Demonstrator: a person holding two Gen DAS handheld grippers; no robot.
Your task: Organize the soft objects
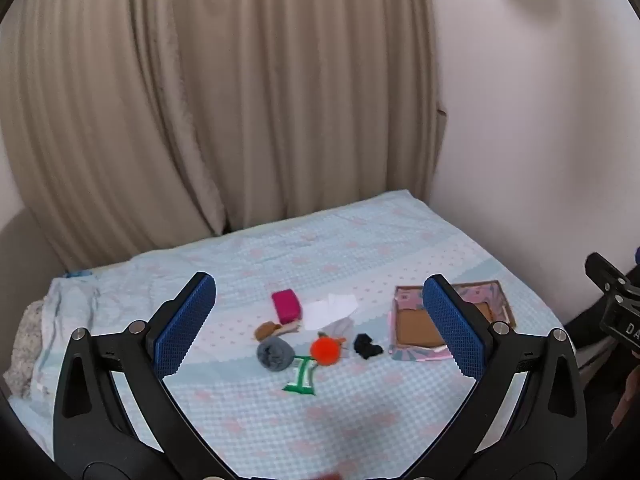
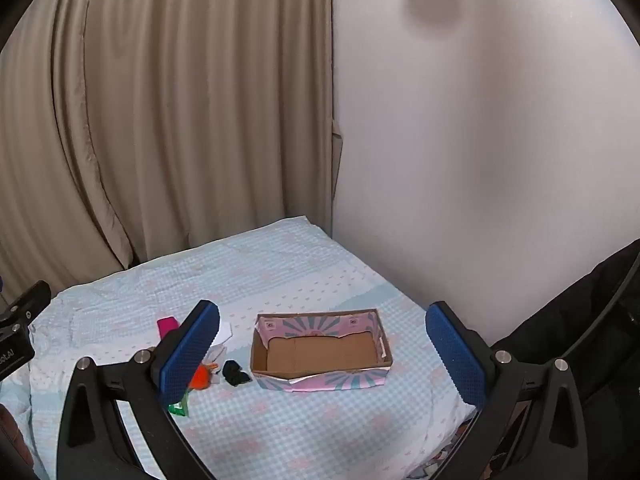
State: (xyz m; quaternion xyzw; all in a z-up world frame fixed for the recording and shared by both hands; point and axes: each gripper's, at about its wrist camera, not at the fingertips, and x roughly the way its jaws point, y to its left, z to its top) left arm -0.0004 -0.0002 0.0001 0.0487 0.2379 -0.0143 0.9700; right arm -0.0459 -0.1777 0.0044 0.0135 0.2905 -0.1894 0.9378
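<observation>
Soft objects lie in a cluster on the bed: a magenta block (image 1: 285, 306), a white cloth (image 1: 329, 310), a brown piece (image 1: 267, 330), a grey rolled sock (image 1: 274, 354), an orange pompom (image 1: 325, 351), a black sock (image 1: 367, 346) and a green-and-white patch (image 1: 301, 377). An open empty cardboard box (image 2: 320, 354) with pink and blue sides stands right of them. My left gripper (image 1: 320, 322) is open and empty, held above the cluster. My right gripper (image 2: 322, 354) is open and empty, held above the box. The black sock (image 2: 234, 373) and pompom (image 2: 202, 377) also show in the right wrist view.
The bed has a light blue checked sheet (image 1: 360, 420) with pink marks. Beige curtains (image 1: 200, 100) hang behind it and a white wall (image 2: 480, 140) bounds its right side. Bunched bedding (image 1: 28, 344) lies at the left edge.
</observation>
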